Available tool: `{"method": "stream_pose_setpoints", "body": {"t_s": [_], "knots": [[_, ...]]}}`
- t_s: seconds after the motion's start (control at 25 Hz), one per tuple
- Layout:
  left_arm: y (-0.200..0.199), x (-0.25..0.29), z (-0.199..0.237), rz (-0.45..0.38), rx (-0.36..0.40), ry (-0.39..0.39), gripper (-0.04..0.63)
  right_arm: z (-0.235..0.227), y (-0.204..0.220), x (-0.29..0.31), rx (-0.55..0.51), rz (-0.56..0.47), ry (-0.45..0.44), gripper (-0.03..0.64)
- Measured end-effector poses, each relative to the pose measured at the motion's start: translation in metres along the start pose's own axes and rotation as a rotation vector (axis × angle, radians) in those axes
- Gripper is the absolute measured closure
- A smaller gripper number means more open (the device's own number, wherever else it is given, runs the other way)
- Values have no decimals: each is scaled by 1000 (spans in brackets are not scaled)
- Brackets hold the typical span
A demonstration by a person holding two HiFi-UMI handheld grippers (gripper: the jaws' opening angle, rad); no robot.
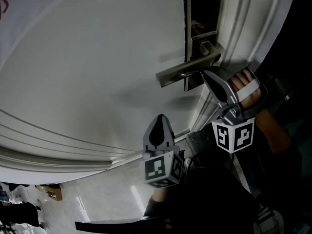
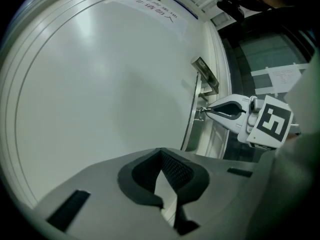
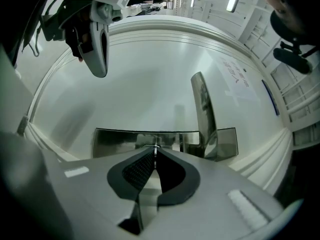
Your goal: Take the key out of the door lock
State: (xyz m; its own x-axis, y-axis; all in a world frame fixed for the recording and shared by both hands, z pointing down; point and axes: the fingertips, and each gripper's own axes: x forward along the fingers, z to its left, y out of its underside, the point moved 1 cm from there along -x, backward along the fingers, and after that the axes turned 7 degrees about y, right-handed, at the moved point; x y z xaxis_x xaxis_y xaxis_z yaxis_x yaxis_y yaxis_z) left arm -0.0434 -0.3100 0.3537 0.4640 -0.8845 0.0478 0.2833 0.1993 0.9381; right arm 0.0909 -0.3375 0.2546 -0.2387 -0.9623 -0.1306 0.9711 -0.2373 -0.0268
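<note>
The white door [image 1: 87, 67] carries a steel lock plate [image 1: 195, 13] with a lever handle [image 1: 187, 69]. Below the handle, my right gripper [image 1: 204, 74] has its tips against the plate. In the right gripper view, that gripper [image 3: 155, 152] is shut on a thin metal key [image 3: 155, 147] that stands edge-on against the lock plate [image 3: 115, 140]. The left gripper view shows the key [image 2: 201, 112] between the right gripper's tips at the plate's edge. My left gripper [image 1: 160, 117] hangs lower left, off the lock, shut on nothing; its jaws [image 2: 161, 152] face the bare door panel.
The handle [image 3: 202, 109] juts out just right of the key. The door frame [image 1: 253, 28] runs along the right. A person's hand [image 1: 246, 89] holds the right gripper. Floor and a small box [image 1: 53, 193] show at the bottom left.
</note>
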Motion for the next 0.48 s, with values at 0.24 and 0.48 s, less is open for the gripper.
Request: {"method": "stream_pose_setpoints", "body": {"t_s": [0.24, 0.48], "knots": [[5, 0, 2, 16, -15, -1, 597, 1, 0, 0, -16, 0, 1, 604], [3, 0, 1, 12, 4, 18, 596, 1, 0, -1, -71, -15, 5, 604]]}}
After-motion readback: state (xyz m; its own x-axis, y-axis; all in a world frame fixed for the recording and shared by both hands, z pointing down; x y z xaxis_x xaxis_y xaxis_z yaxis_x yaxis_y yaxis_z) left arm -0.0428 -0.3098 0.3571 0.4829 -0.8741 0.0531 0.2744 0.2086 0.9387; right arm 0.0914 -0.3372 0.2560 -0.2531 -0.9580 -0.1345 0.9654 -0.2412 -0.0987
